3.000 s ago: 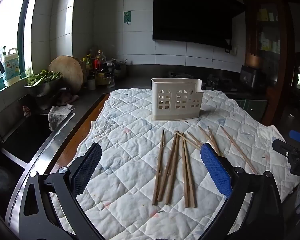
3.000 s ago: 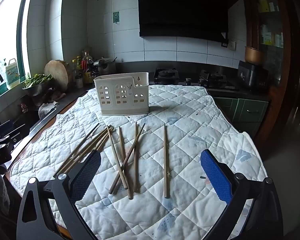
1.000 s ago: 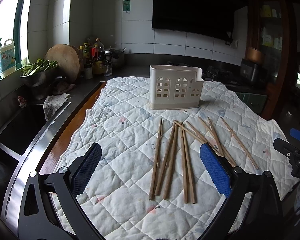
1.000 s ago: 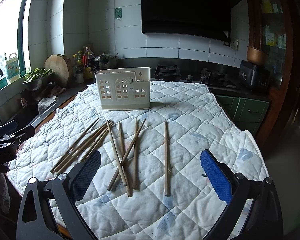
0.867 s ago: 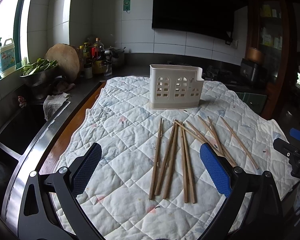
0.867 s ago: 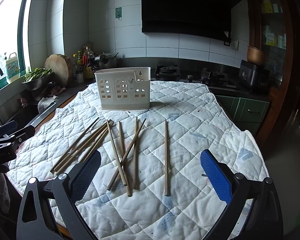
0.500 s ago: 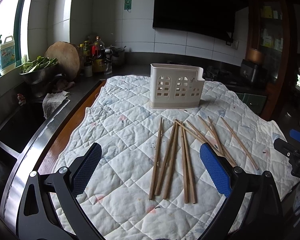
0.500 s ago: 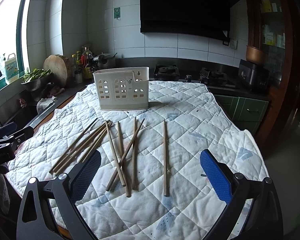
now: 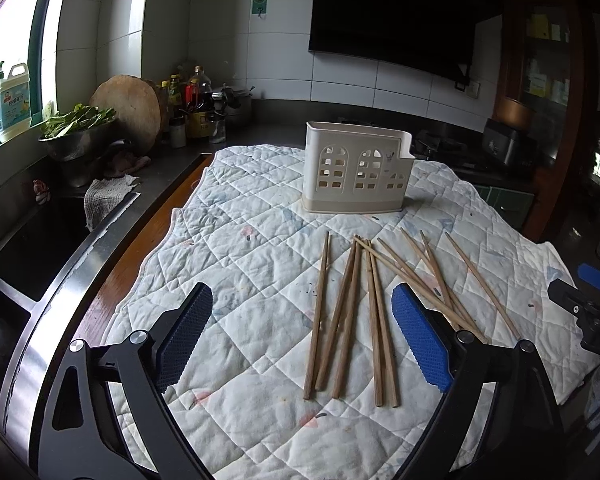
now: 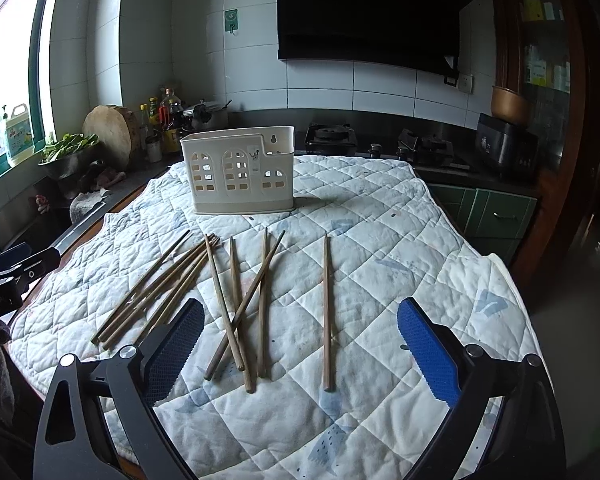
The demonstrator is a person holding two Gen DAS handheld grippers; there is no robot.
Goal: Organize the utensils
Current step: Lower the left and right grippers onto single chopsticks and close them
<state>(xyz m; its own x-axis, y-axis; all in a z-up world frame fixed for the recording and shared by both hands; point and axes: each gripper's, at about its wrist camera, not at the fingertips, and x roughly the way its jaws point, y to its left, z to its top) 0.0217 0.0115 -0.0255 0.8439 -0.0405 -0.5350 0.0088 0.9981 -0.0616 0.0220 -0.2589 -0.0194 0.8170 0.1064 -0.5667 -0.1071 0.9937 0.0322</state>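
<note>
Quilt (image 10: 380,248) open around chopsticks (image 10: 235,300); holder (image 10: 239,170) blocks behind.

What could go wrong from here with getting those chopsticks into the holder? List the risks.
1. Several chopsticks lie crossed over one another, so the right gripper, jaws open, may pinch two or flick a neighbour away.
2. The holder stands free on the soft quilted cloth; a hard push could probably tip it.
3. The lone chopstick lies flat, so fingers may snag cloth.

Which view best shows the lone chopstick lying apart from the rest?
The right wrist view: the lone chopstick lies whole between the open fingers. In the left wrist view it sits far right, slanted, beyond the crossed chopsticks.
</note>
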